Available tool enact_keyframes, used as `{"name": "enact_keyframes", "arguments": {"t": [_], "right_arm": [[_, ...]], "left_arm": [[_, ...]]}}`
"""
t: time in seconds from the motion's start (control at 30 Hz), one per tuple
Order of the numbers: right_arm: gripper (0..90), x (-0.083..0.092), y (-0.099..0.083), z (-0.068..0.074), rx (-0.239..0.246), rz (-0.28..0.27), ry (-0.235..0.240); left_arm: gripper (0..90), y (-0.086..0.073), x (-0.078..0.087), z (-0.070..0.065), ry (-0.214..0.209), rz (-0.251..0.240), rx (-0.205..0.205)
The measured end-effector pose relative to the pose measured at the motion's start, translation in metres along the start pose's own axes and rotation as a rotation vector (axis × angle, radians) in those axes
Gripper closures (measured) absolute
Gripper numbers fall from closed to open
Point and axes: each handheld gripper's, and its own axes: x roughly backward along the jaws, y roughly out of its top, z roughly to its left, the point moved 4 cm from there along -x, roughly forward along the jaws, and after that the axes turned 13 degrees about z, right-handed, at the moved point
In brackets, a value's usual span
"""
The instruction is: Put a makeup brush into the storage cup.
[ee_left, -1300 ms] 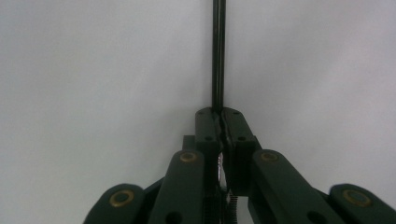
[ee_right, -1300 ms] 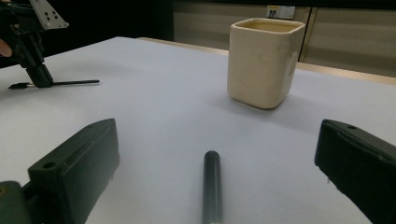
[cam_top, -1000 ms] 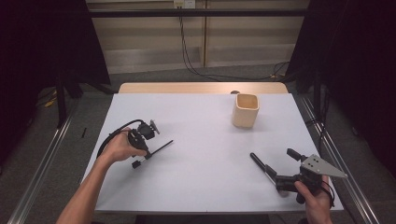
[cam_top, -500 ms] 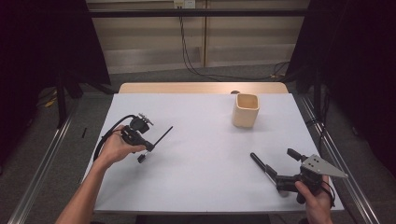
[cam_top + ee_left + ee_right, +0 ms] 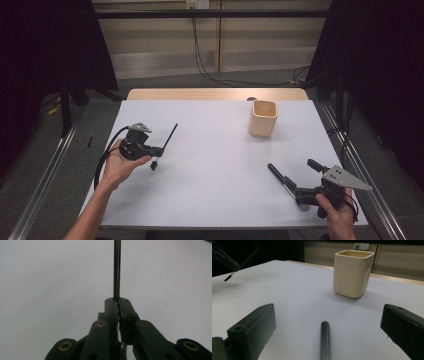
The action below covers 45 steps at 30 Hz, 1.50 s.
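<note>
Black and thin, a rod-like stick [image 5: 170,135] sits clamped in the left gripper [image 5: 161,149] at left of the frame, lifted off the white table [image 5: 215,165]. Right gripper [image 5: 280,177], jaws wide, straddles a dark cylindrical pen [image 5: 325,340]. To drop the stick into the cream square ceramic cup [image 5: 262,118] at upper right, tilt it upright over the mouth first.

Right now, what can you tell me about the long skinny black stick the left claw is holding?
The thin black stick is straight, dark and slim like a brush handle. The left claw pinches it partway along, jaws shut tight on it. One long end slants up and away toward the far side of the white table; a short end with a small flat dark tip sticks out below the hand. It is lifted off the table, touching nothing else I can see.
</note>
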Motion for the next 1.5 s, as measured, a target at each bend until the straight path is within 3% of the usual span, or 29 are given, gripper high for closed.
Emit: {"name": "enact_keyframes", "arguments": {"t": [0.13,0.3,0.57,0.7,0.8,0.97,1.5], "right_arm": [[0.0,0.0,0.0,0.0,0.003,-0.002,0.0],[0.0,0.0,0.0,0.0,-0.006,-0.006,-0.001],[0.0,0.0,0.001,0.0,-0.013,-0.013,0.0],[0.0,0.0,0.001,0.0,-0.016,-0.017,0.002],[0.0,0.001,0.001,0.0,-0.014,-0.018,0.004],[0.0,0.002,0.0,0.0,-0.008,-0.02,0.009],[0.0,0.0,0.003,0.005,0.01,-0.025,0.045]], "left_arm": [[86.3,-0.003,0.005,-0.005,-0.003,-0.077,0.012],[86.2,-0.007,0.017,-0.01,-0.004,-0.216,0.011],[86.2,-0.02,0.025,-0.014,-0.024,-0.326,0.018],[86.2,-0.023,0.028,-0.017,-0.026,-0.349,0.005],[86.2,-0.026,0.032,-0.024,-0.062,-0.384,-0.008],[86.2,-0.031,0.034,-0.035,-0.091,-0.409,-0.029],[86.2,-0.016,0.021,-0.076,-0.16,-0.376,-0.159]]}}
